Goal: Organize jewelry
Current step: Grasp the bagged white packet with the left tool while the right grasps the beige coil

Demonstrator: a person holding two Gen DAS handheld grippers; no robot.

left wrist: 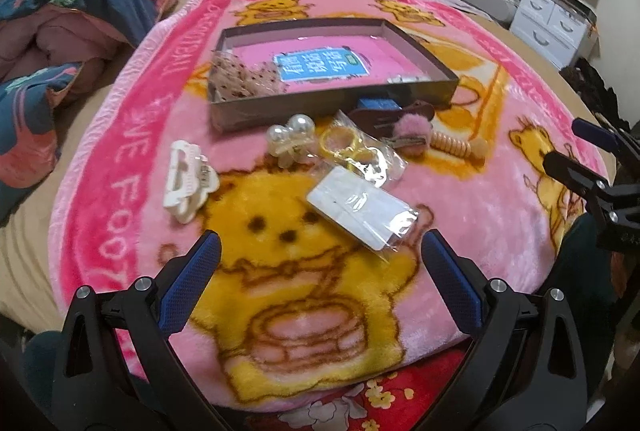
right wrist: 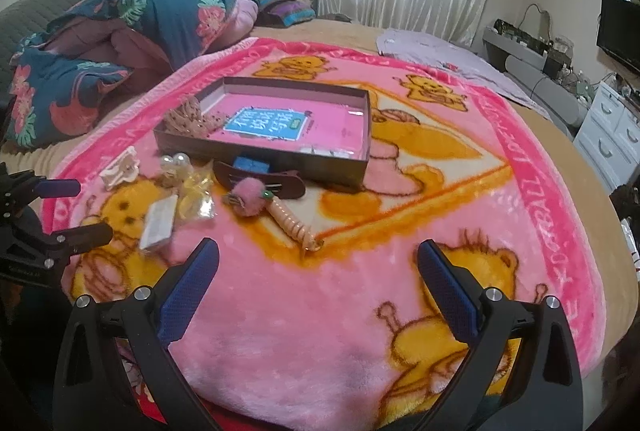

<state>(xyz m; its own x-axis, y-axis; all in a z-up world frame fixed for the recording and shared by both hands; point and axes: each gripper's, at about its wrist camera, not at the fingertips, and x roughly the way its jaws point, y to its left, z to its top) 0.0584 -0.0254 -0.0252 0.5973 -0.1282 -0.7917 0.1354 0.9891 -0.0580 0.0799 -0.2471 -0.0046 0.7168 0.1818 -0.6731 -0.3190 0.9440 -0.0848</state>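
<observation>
A fluffy pink blanket printed with yellow bears [left wrist: 460, 199] covers a bed, and hair and jewelry pieces lie scattered across it. Toward the far side sits a shallow dark rectangular cardboard tray with a pink floor and a blue label [left wrist: 416, 47]; a beige dotted mesh hair bow [left wrist: 244, 79] rests in its near left corner. Just in front of the tray lie a cream plastic hair claw clip [left wrist: 188, 179], a pearl-bead hair ornament [left wrist: 290, 135], yellow rings in a clear plastic bag [left wrist: 352, 151], a white card in a clear sleeve [left wrist: 360, 211], a dark brown hair barrette [right wrist: 260, 179], a pink pompom hair clip [right wrist: 248, 197] and a peach spiral hair tie [right wrist: 294, 227]. The left claw [left wrist: 320, 251] hovers low over the blanket with its blue-padded fingers spread wide, holding nothing, the white card just ahead of it. The right claw [right wrist: 318, 259] is likewise wide open and empty, the spiral hair tie just beyond it. A blue floral quilt [right wrist: 120, 31] is bunched at the far left of the bed.
</observation>
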